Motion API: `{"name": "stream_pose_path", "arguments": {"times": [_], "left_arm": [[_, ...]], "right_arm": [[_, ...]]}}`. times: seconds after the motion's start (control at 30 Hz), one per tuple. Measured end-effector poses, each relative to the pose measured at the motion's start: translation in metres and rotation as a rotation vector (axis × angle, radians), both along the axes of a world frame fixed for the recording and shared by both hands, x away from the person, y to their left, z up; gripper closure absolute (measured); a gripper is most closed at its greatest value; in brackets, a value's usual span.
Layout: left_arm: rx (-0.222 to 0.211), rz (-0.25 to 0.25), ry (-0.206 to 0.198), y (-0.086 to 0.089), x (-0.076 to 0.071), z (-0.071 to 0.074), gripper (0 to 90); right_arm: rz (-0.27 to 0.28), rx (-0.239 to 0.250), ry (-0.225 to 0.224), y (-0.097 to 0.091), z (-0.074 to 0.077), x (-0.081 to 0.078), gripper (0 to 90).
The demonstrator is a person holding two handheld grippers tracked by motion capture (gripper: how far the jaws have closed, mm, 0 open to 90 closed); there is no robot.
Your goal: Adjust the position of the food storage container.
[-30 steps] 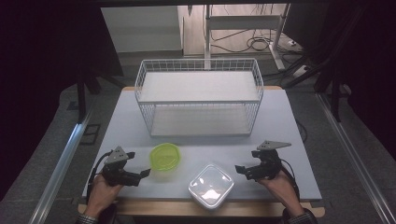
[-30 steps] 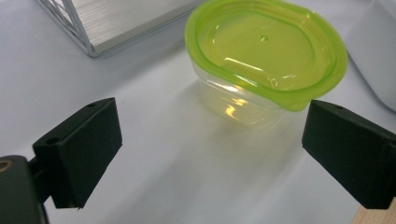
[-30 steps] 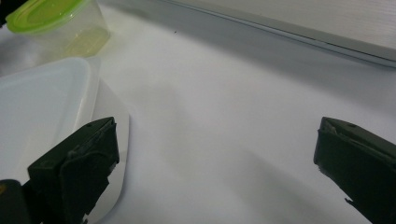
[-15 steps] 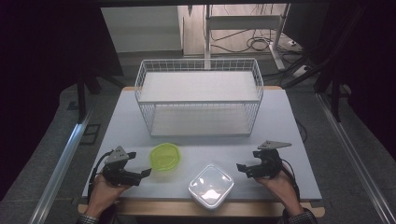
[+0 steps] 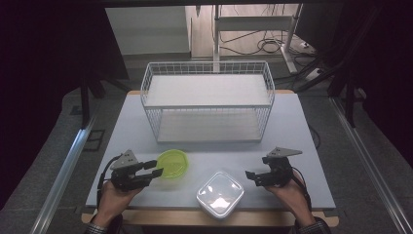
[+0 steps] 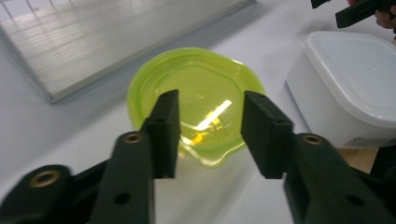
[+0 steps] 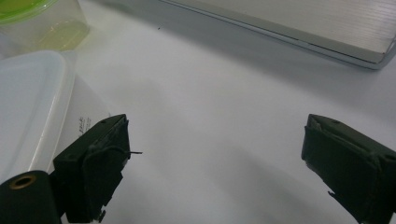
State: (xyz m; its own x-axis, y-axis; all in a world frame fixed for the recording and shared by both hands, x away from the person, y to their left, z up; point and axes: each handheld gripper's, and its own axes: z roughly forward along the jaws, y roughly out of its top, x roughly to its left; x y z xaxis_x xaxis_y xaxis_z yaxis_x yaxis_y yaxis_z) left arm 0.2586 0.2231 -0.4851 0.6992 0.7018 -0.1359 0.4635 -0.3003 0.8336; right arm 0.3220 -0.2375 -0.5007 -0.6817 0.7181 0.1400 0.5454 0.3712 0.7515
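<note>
A round clear container with a lime-green lid (image 5: 173, 163) sits on the white table, left of centre near the front. My left gripper (image 5: 157, 174) is just left of it and open; in the left gripper view the green container (image 6: 196, 93) lies right beyond the gripper (image 6: 210, 135), with nothing between the jaws. A white square lidded box (image 5: 220, 193) stands at the front edge. To its right, my right gripper (image 5: 249, 176) points at it. In the right gripper view that gripper (image 7: 215, 154) is wide open over bare table, with the white box (image 7: 32, 102) beside its left jaw.
A white wire basket (image 5: 208, 73) with a shelf board stands across the back middle of the table; its base edge (image 6: 116, 37) shows behind the green container. The wooden front edge of the table (image 5: 214, 217) runs just behind the white box.
My left gripper has crept a little toward the green container. The right gripper and both containers stay where they were.
</note>
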Motion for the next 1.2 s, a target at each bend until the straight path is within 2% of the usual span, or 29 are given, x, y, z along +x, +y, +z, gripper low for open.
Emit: {"name": "stream_pose_path", "arguments": {"times": [0.03, 0.2, 0.33, 0.4, 0.53, 0.7, 0.77, 1.0, 1.2], "left_arm": [[0.004, -0.009, 0.002, -0.004, 0.001, 0.001, 61.6], [0.039, -0.047, 0.019, -0.026, 0.004, 0.005, 81.8], [0.058, -0.070, 0.028, -0.040, 0.008, 0.004, 87.0], [0.077, -0.082, 0.020, -0.046, 0.010, 0.003, 89.0], [0.087, -0.082, 0.011, -0.057, 0.019, 0.004, 89.9], [0.067, -0.092, 0.029, -0.069, 0.037, 0.006, 90.0], [0.071, -0.093, 0.034, -0.075, 0.044, 0.007, 90.0], [0.144, -0.101, 0.029, -0.099, 0.058, 0.005, 90.0], [0.220, -0.091, 0.056, -0.110, 0.062, -0.002, 90.0]], "right_arm": [[0.000, 0.000, 0.000, 0.000, 0.000, 0.000, 8.6], [0.003, -0.008, -0.012, 0.001, 0.001, -0.002, 9.9], [0.011, -0.015, -0.023, 0.004, 0.002, -0.003, 9.9], [0.014, -0.018, -0.027, 0.005, 0.002, -0.004, 10.0], [0.011, -0.025, -0.038, 0.005, 0.002, -0.003, 10.0], [0.002, -0.034, -0.055, 0.003, 0.001, -0.003, 10.1], [0.003, -0.033, -0.056, 0.003, 0.001, -0.002, 10.1], [0.010, -0.052, -0.056, 0.002, -0.002, -0.002, 10.2], [0.012, -0.060, -0.048, 0.002, -0.003, -0.001, 10.4]]}}
